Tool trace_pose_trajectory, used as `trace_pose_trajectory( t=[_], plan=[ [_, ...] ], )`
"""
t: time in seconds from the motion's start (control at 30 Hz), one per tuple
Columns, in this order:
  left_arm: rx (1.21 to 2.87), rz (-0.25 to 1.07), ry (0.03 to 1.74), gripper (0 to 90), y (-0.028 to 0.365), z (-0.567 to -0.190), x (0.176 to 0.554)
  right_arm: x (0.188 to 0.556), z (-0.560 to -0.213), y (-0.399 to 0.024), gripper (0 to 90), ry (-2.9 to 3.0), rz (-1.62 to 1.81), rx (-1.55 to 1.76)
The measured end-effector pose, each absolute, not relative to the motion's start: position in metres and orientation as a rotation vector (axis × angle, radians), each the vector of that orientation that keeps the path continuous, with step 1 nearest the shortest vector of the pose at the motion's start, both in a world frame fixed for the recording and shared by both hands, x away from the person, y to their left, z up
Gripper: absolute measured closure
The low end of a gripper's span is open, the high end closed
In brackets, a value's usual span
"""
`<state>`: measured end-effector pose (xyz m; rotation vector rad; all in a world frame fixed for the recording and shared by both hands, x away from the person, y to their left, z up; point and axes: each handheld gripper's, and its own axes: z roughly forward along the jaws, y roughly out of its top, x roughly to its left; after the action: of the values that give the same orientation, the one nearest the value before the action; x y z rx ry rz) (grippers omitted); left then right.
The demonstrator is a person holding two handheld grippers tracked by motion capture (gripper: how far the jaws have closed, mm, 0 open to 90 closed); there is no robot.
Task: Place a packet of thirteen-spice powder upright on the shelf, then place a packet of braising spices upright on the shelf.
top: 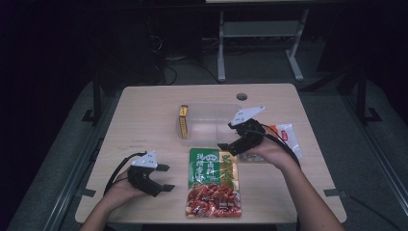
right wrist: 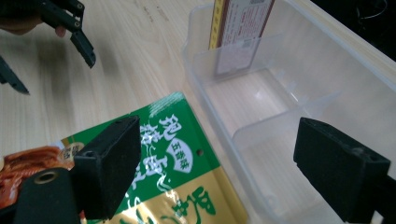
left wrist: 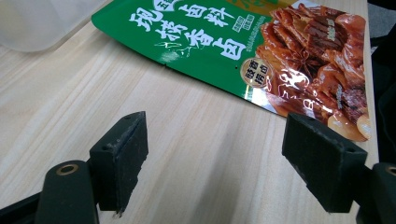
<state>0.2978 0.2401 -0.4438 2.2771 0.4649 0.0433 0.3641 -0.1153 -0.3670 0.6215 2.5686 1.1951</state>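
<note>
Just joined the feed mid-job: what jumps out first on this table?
The glossy green and red seasoning pouch lies flat at the near middle of the pale wooden table. Just beyond it sits a clear plastic divided box with a yellow and red carton standing at its left end. An open hand-held gripper flanks the pouch on each side, left and right, both holding nothing.

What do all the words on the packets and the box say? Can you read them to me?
Green packet, big white letters: "卤料" over "秘制香卤".
Same packet, round gold badge: "秘制 卤香", not sure.
Same packet, white oval: "五香味", blurry.
Yellow box standing in the clear tub: print too small to read.
White packet by the right claw: too blurred.
</note>
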Motion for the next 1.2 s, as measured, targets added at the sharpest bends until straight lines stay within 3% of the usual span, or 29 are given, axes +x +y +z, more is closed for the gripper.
trace_pose_trajectory(
  t=[0.57,0.6,0.63,0.7,0.73,0.77,0.8,0.9,0.93,0.97,1.07,1.2],
  plan=[
    [2.286,0.041,0.496,24.3,0.235,-0.445,0.295,0.311,-0.406,-0.155,15.9,2.591,1.227,0.717],
    [2.278,0.023,0.510,26.2,0.234,-0.445,0.294,0.306,-0.411,-0.157,23.1,2.592,1.222,0.720],
    [2.278,0.023,0.510,29.3,0.234,-0.445,0.294,0.306,-0.411,-0.157,23.1,2.592,1.222,0.720],
    [2.267,0.015,0.518,37.5,0.233,-0.444,0.294,0.297,-0.417,-0.161,40.4,2.612,1.219,0.733],
    [2.264,0.008,0.526,37.5,0.232,-0.443,0.294,0.297,-0.417,-0.161,40.4,2.612,1.219,0.733],
    [2.275,0.012,0.513,47.9,0.232,-0.442,0.294,0.292,-0.421,-0.163,50.4,2.620,1.229,0.736],
    [2.272,0.009,0.519,47.9,0.231,-0.441,0.293,0.292,-0.421,-0.163,50.4,2.620,1.229,0.736],
    [2.292,0.019,0.518,65.2,0.226,-0.440,0.293,0.283,-0.428,-0.161,64.6,2.658,1.193,0.728],
    [2.296,0.017,0.514,76.8,0.223,-0.439,0.293,0.279,-0.433,-0.161,74.3,2.692,1.190,0.739],
    [2.295,0.015,0.521,76.8,0.221,-0.439,0.294,0.279,-0.433,-0.161,74.3,2.692,1.190,0.739],
    [2.311,0.005,0.526,89.5,0.212,-0.438,0.297,0.275,-0.439,-0.158,86.0,2.731,1.167,0.710],
    [2.332,0.010,0.521,89.6,0.198,-0.440,0.301,0.277,-0.444,-0.154,89.7,2.761,1.146,0.685]
  ],
)
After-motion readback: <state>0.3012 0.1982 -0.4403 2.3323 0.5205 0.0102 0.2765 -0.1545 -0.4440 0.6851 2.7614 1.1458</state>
